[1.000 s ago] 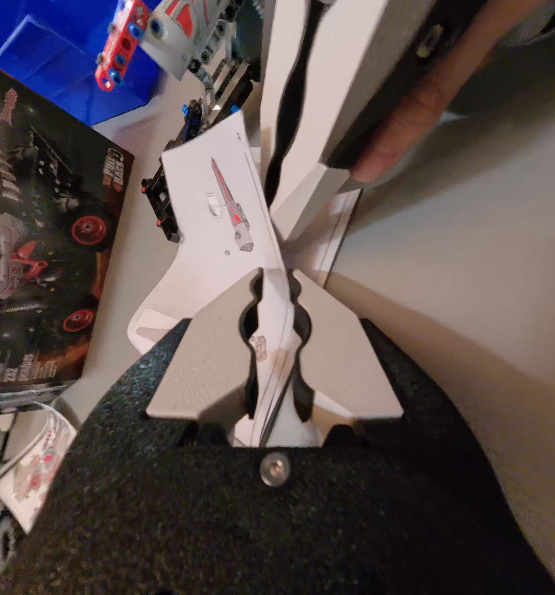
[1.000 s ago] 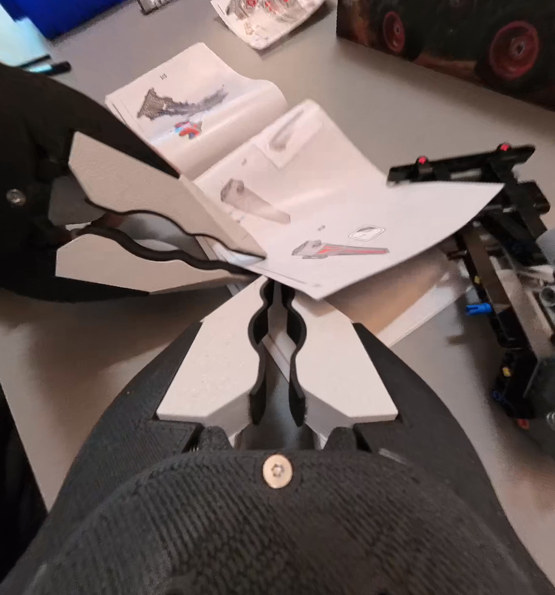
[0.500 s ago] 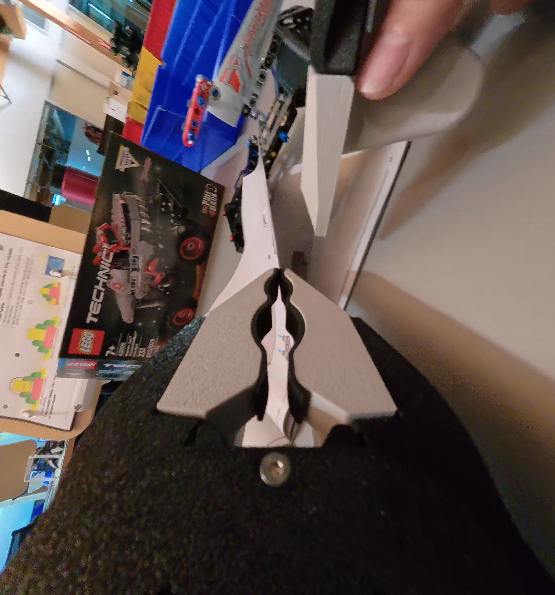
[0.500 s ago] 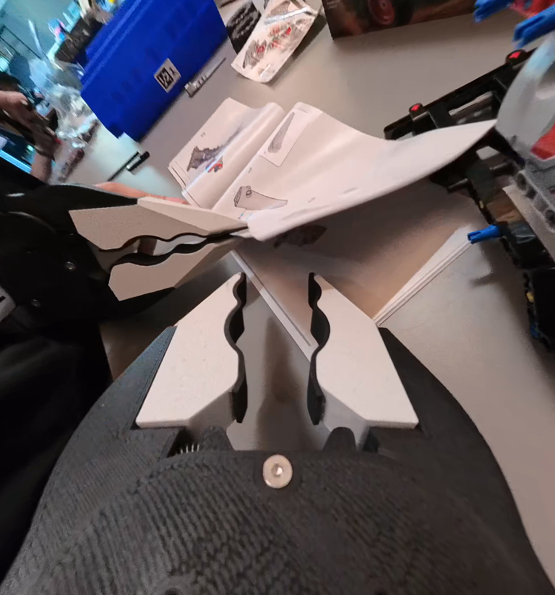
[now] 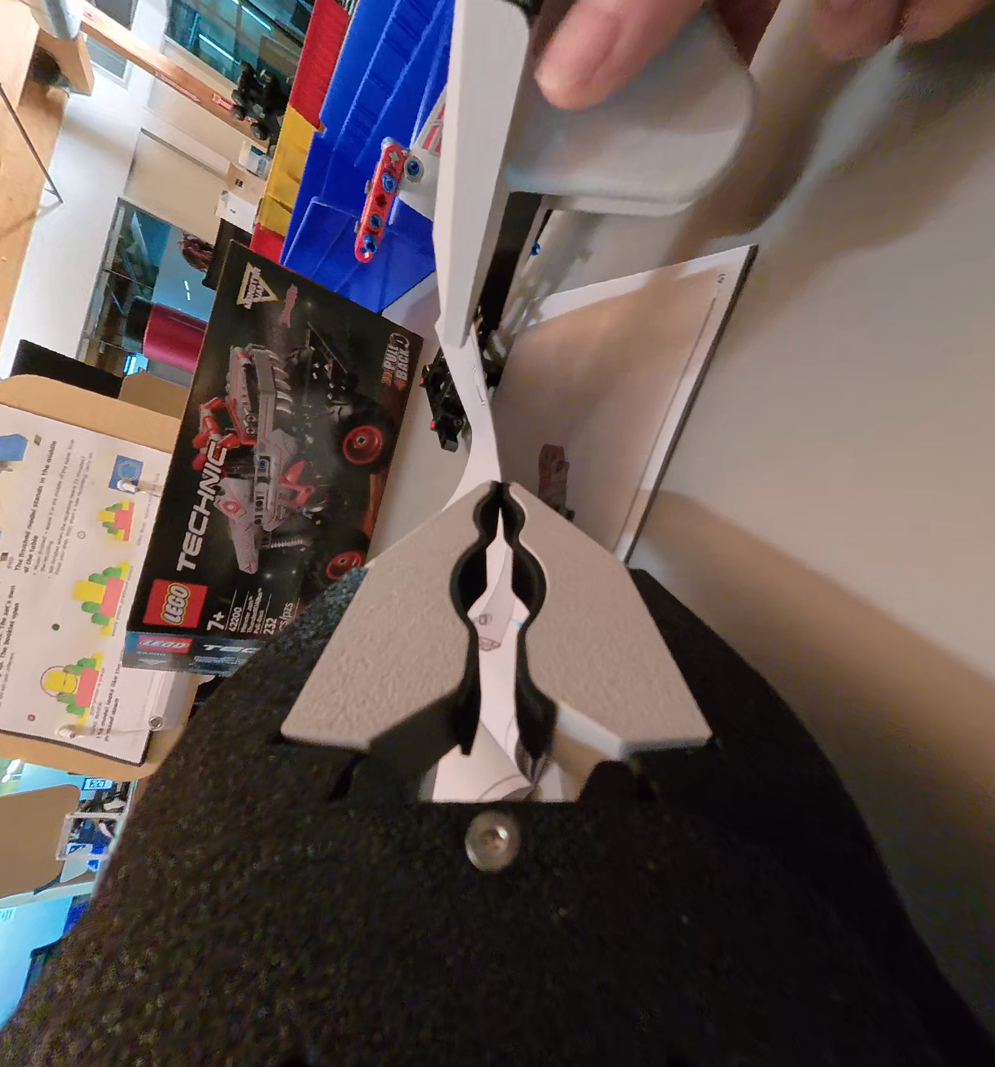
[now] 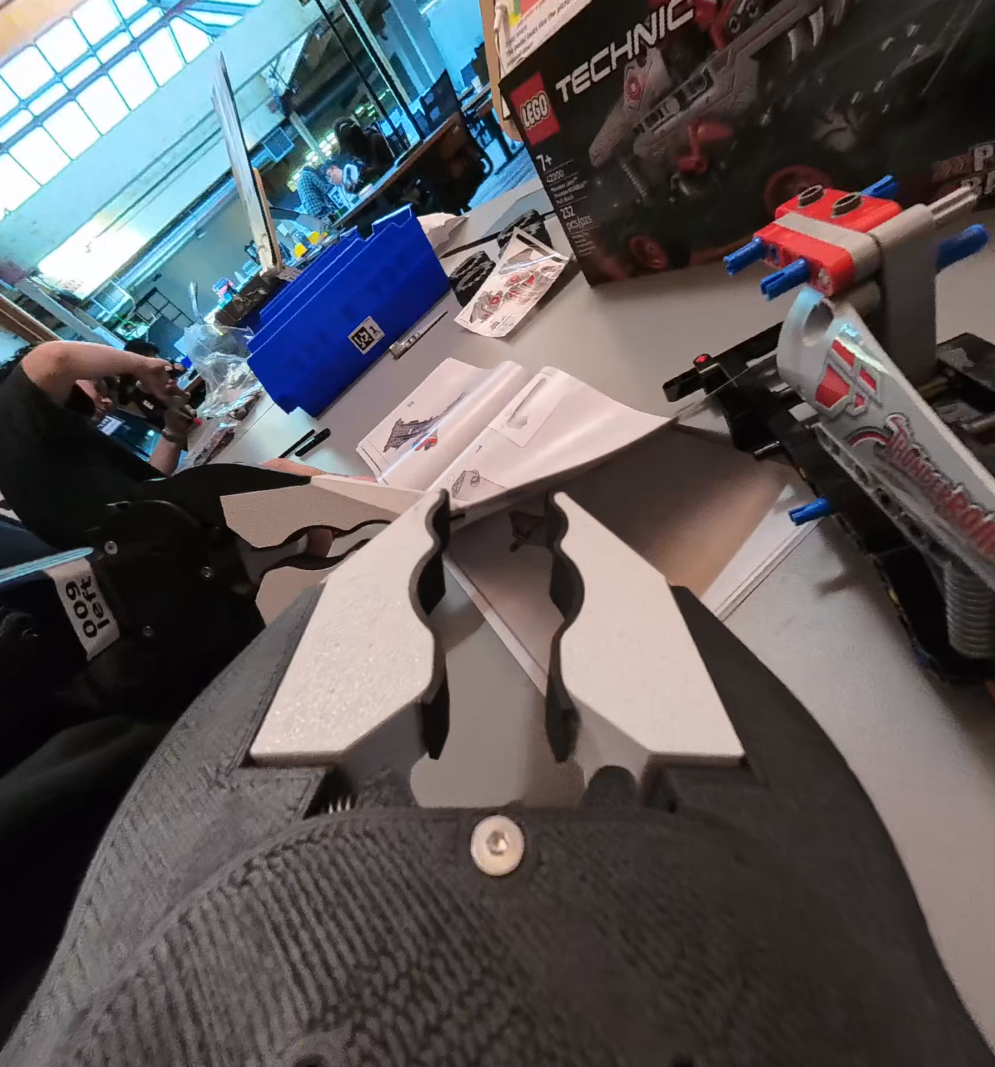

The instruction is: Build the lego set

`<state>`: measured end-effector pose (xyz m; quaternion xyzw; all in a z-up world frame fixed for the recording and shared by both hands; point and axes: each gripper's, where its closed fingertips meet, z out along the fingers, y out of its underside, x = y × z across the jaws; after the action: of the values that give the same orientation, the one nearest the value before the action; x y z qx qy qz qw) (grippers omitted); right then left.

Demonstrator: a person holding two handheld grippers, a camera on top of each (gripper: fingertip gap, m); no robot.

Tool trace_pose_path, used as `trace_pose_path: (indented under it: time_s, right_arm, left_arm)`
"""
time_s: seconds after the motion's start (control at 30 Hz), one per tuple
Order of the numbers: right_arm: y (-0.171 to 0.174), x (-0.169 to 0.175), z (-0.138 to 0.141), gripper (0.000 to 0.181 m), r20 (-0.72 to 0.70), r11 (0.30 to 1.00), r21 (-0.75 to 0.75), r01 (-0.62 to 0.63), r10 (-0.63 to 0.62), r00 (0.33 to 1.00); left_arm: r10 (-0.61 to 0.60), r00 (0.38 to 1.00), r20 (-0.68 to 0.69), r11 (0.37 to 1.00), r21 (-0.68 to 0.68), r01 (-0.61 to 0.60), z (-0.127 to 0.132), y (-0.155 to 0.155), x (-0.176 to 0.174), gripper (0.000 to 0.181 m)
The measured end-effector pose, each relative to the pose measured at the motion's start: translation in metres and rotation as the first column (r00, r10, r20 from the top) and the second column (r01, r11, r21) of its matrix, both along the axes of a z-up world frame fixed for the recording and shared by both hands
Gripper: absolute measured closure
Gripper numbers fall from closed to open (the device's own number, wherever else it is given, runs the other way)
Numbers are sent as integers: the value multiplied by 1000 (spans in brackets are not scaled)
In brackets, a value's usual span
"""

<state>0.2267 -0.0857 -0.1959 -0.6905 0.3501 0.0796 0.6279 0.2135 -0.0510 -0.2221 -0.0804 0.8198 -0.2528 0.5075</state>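
- Near the table (image 6: 628,323) edge: left gripper (image 5: 498,491) clamped on a booklet (image 6: 541,427) page.
- Just beside: right gripper (image 6: 498,508), jaws apart, nothing held.
- Past the booklet: model (image 6: 917,462), then box (image 6: 772,115).

Each claw (image 5: 501,491) (image 6: 498,502) has pale grey wavy-edged fingers, black inner pads, a textured black body and one silver screw.

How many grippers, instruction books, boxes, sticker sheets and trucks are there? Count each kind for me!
Grippers: 2 (left gripper shut on a page of the instruction booklet, right gripper open)
Instruction booklets: 1
Set box: 1
Sticker sheet: 1
Half-built truck: 1
Total: 6
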Motion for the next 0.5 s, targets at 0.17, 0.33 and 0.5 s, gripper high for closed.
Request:
trace_pose_path:
  time_s: [0.17, 0.33, 0.5]
  right_arm:
    - [2, -13, -12, 156, -6, 991, -97, -88, 88, 996]
    - [-1, -25, -29, 158, 74, 942, -295, -159, 189, 979]
    - [-7, -6, -27, 175, 143, 943, -330, -43, 95, 985]
  left_arm:
    - [-36, 995, -89, 996, -80, 29, -4, -3, -3, 181]
    - [-46, 983, -180, 993, -119, 25, -8, 1, -2, 181]
    - [-121, 958, -261, 989, -116, 93, -16, -3, -9, 181]
